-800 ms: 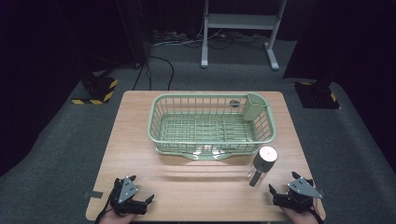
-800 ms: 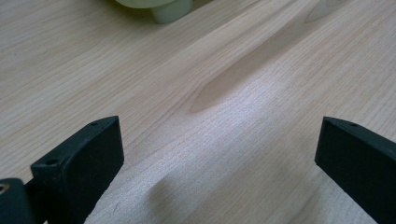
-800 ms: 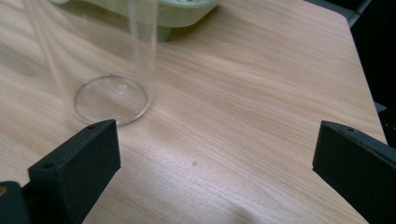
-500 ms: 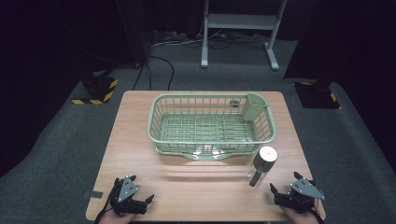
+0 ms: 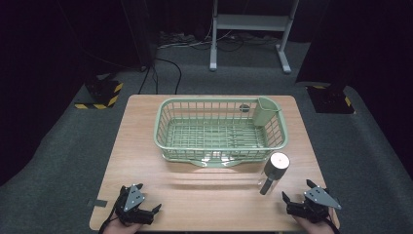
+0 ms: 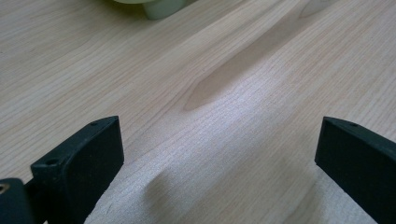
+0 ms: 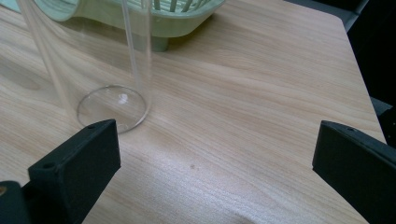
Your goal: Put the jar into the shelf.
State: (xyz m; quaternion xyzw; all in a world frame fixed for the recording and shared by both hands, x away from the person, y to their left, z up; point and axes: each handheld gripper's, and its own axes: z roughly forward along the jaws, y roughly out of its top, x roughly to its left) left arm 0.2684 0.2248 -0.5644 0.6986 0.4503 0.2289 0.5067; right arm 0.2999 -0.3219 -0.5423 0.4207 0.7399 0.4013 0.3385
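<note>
Left claw: the left claw point(image 5: 157, 209) sat low at the near-left corner of the tabletop point(image 5: 146, 146), jaws spread wide with nothing between them; its own view showed bare wood grain between the two black jaws.
Rack: a pale green dish rack point(image 5: 168, 122) stood at the middle of the tabletop toward the far edge, its long side running left to right, with a small cutlery cup point(image 5: 267, 114) of the same green in its far-right corner. It looked empty, apart from a small dark round thing on the back wall that I could not make out.
Glass, place: a tall clear glass point(image 5: 272, 173) stood upright on the tabletop, just in front of the rack's near-right corner and near the right claw, touching neither.
Glass, axis: its long axis ran straight up, mouth to the ceiling, round foot point(image 7: 112, 108) flat on the wood.
Glass, handling: likely light, stiff, smooth and slippery, and breakable if knocked over; being tall and narrow it would probably tip easily.
Glass, hold: best taken across the wall at about mid-height or a little lower, jaws level on opposite sides, squeezed gently.
Right claw: the right claw point(image 5: 287, 201) rested at the near-right corner, jaws wide apart and empty, the glass foot just ahead of its left jaw in its own view.
</note>
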